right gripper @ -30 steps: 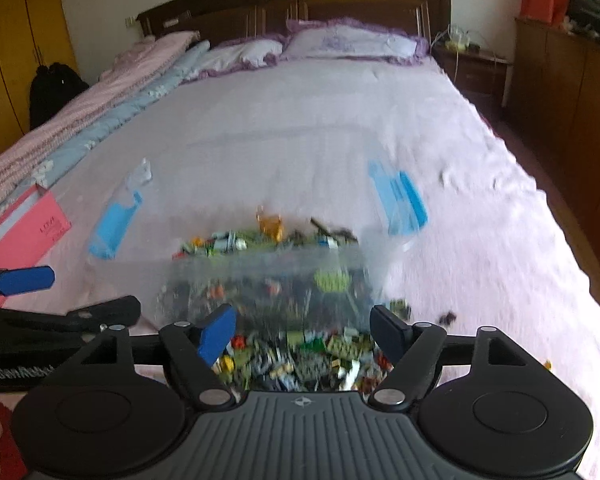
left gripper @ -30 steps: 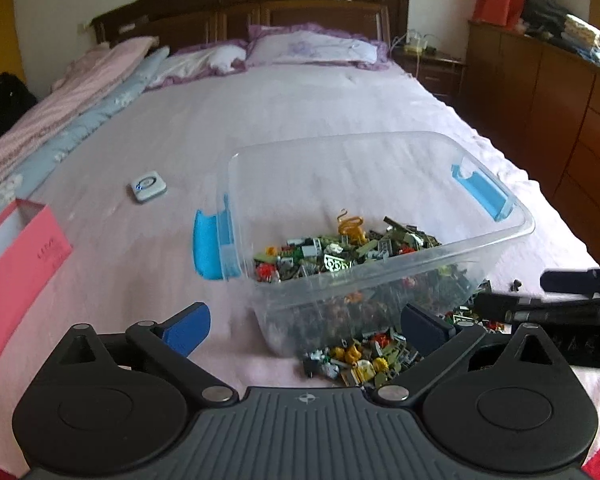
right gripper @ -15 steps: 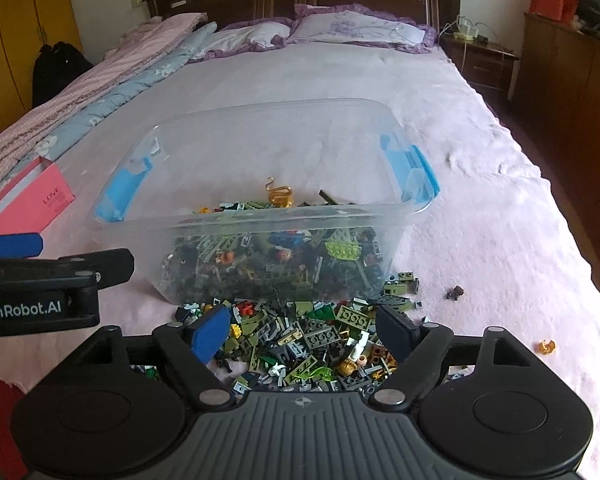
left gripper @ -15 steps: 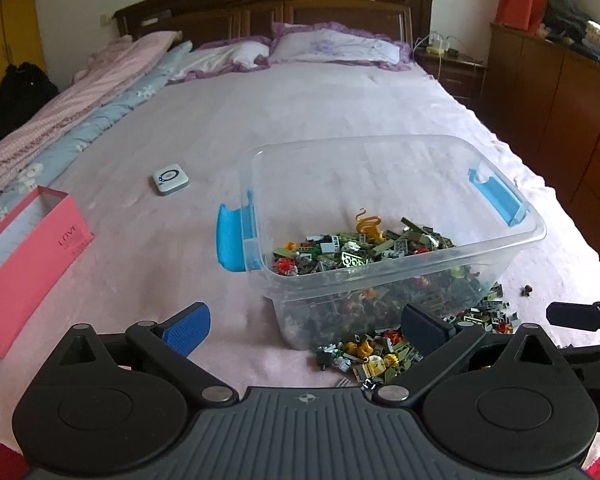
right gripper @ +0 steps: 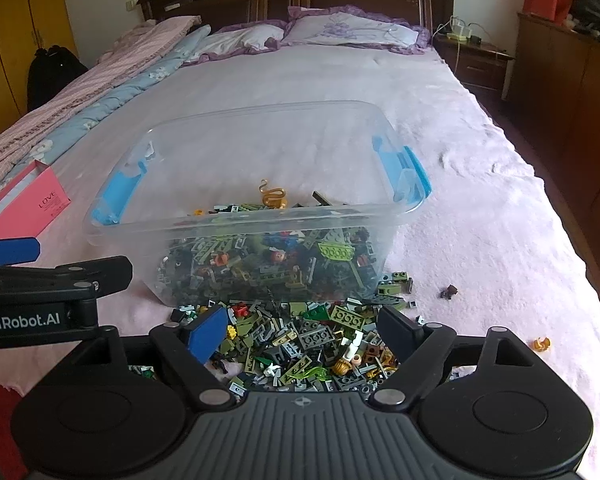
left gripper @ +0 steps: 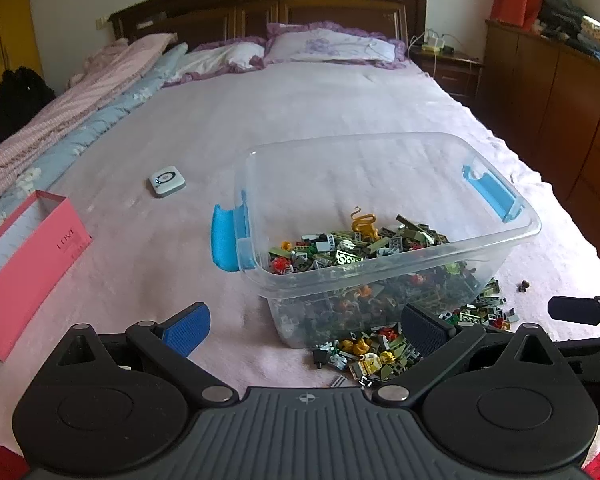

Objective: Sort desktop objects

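The loose bricks (right gripper: 312, 340) lie heaped on the bed (right gripper: 480, 208) near its foot edge, pressed up against the near wall of the clear plastic bin (right gripper: 260, 152), which itself holds a deeper pile banked toward that same wall. A few strays sit apart toward the bed's right edge: a dark brown piece (right gripper: 449, 291) and a small orange one (right gripper: 542, 344).

The right gripper (right gripper: 300, 330) hangs directly over the spilled heap with its jaws spread wide (they have just been opening) and nothing pinched between them, only bricks showing below. The left gripper (left gripper: 306, 326) is also wide open and empty, aimed at the bin's near left corner, with bare bedcover under its left finger.

These pieces look small, hard and very light, with smooth glossy faces, so they will likely skid or pop out sideways under a squeeze. Flat plates lying on the soft cover would be hard to get under; a taller block, or one tilted on the pile, offers two parallel sides to close on. Taking one piece from the heap's edge should disturb the rest least.

The bin is thin, flexible plastic and probably heavy toward its loaded near end; its blue handle clips (right gripper: 404, 176) or rim seem the firmest places to hold.

A pink box (left gripper: 24, 256) sits open by the bed's left edge.
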The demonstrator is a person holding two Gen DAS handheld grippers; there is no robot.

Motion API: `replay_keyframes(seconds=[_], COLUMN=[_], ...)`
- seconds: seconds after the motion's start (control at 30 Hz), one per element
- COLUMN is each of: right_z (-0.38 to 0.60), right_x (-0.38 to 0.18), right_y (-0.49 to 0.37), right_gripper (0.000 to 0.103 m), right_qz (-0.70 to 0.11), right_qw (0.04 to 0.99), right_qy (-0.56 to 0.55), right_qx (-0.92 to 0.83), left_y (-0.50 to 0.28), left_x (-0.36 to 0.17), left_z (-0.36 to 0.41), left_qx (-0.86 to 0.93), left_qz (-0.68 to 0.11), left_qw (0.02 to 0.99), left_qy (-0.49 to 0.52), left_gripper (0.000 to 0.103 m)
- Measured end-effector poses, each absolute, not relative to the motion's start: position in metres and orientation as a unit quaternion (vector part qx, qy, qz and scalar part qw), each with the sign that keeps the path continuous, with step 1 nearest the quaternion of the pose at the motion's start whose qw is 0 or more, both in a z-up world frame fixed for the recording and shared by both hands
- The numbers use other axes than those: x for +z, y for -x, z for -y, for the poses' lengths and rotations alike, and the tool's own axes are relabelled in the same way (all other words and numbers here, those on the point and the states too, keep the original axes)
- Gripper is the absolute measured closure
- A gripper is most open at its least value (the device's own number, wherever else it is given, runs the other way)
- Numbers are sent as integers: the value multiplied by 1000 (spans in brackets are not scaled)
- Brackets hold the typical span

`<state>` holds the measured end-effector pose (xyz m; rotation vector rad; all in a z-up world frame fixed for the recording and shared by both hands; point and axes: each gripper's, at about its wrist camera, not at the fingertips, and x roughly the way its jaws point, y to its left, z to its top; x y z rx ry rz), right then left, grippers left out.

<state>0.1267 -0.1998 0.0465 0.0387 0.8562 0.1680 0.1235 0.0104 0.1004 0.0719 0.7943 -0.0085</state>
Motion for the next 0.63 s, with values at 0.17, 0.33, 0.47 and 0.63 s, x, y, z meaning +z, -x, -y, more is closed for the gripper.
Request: replay_keyframes(seconds=[0.17,0.33,0.47,0.63], right_z=[199,199,198,198], right_x=[46,46,46,44], right_y=[-127,-126,-126,-125], right_gripper=[18,18,17,17], right_qz=[-415,-415,-415,-418], right_qw=[906,906,906,904], right_qy=[-17,-18,-20,-21], right_qx=[82,85,86,88], left_y=[-124,-125,-123,-124], left_x=[99,99,100,100], left_z=[-9,-8,-6,-5], left_qx=[-2,1,5,-3], left_qz=[-390,-387,-377,-379], left_qw=[920,921,925,924], left_qy=[-35,-38,-46,-48], left_gripper=[0,0,0,0])
